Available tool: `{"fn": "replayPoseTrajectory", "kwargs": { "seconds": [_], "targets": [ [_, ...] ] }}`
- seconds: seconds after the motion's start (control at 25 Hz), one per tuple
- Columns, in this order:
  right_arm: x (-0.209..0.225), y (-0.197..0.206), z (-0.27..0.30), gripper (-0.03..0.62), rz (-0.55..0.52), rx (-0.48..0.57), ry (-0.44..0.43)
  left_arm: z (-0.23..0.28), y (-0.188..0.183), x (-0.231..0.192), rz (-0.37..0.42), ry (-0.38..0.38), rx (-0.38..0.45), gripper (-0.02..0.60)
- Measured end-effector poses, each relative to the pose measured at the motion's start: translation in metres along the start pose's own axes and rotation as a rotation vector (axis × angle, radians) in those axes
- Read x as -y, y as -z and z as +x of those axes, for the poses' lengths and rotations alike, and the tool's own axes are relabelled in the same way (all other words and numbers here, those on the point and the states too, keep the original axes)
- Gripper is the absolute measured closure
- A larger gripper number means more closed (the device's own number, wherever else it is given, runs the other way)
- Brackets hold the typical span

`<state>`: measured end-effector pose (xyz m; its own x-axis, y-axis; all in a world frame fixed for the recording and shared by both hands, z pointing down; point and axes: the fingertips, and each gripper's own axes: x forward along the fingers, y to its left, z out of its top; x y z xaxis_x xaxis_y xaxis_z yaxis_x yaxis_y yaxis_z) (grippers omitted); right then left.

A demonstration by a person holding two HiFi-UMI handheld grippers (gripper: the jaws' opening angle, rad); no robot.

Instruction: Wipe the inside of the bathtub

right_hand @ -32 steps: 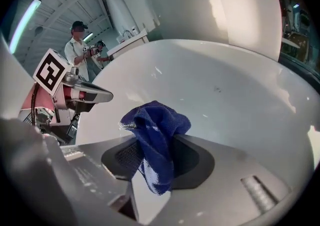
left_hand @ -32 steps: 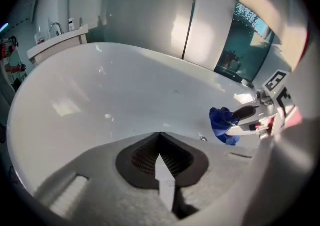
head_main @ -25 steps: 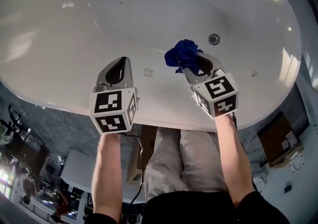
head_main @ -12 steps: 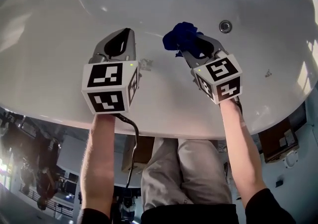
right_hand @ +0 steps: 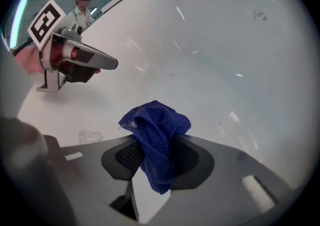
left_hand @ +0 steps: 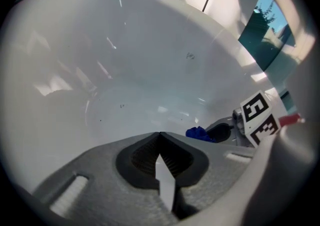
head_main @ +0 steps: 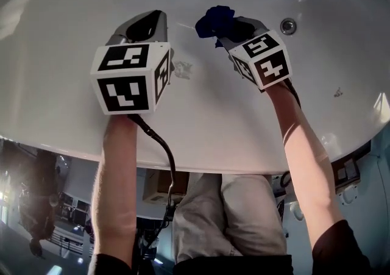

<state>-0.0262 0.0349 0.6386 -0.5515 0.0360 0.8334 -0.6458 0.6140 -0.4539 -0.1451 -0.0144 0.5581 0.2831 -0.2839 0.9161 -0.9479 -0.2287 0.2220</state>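
the white bathtub fills nearly everything, its inner wall curving away under both arms. the left tongs hang over that wall with their tips pressed together and nothing between them. the right tongs sit just beside them, clamped on a bunched blue cloth that pokes past the tips toward the tub's inside. i cannot tell whether the cloth actually touches the enamel. a pale smudge lies on the wall between the two tools, the drain sits to the right of the cloth, and a few dark specks dot the surface.

the step in hand looks like bringing the cloth to the wall for a stroke. to do it well, i'd press the wad flat so that fabric, not the hard tips, meets the enamel. then i'd sweep in long overlapping passes along the curve, taking in the smudge and specks. the grip is on a narrow fold, so heavy dragging could tug the cloth loose.

only the head view shows the drain and the two tools side by side. only the right gripper view shows the fold pinched deep between the jaws, plus a person beyond the rim. the left gripper view confirms its own tips meet empty.
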Motion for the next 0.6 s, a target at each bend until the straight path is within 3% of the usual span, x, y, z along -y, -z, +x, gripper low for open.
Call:
{"fn": "replayPoseTrajectory", "kwargs": {
  "seconds": [0.16, 0.24, 0.36, 0.6],
  "targets": [
    [-0.003, -0.002, 0.032, 0.439, -0.083, -0.070, -0.039, 0.006, 0.005, 0.001, -0.078, 0.052, -0.022, 0.577],
    [-0.005, 0.001, 0.047, 0.439, -0.154, -0.119, -0.046, 0.011, 0.011, 0.002, -0.049, 0.082, -0.071, 0.577],
    [-0.006, 0.006, 0.064, 0.437, -0.196, -0.159, -0.059, 0.013, 0.015, -0.002, 0.008, 0.066, -0.110, 0.577],
    [-0.006, 0.031, 0.085, 0.437, -0.176, -0.240, -0.070, 0.012, 0.012, 0.009, -0.018, 0.117, -0.099, 0.577]
  ]
}}
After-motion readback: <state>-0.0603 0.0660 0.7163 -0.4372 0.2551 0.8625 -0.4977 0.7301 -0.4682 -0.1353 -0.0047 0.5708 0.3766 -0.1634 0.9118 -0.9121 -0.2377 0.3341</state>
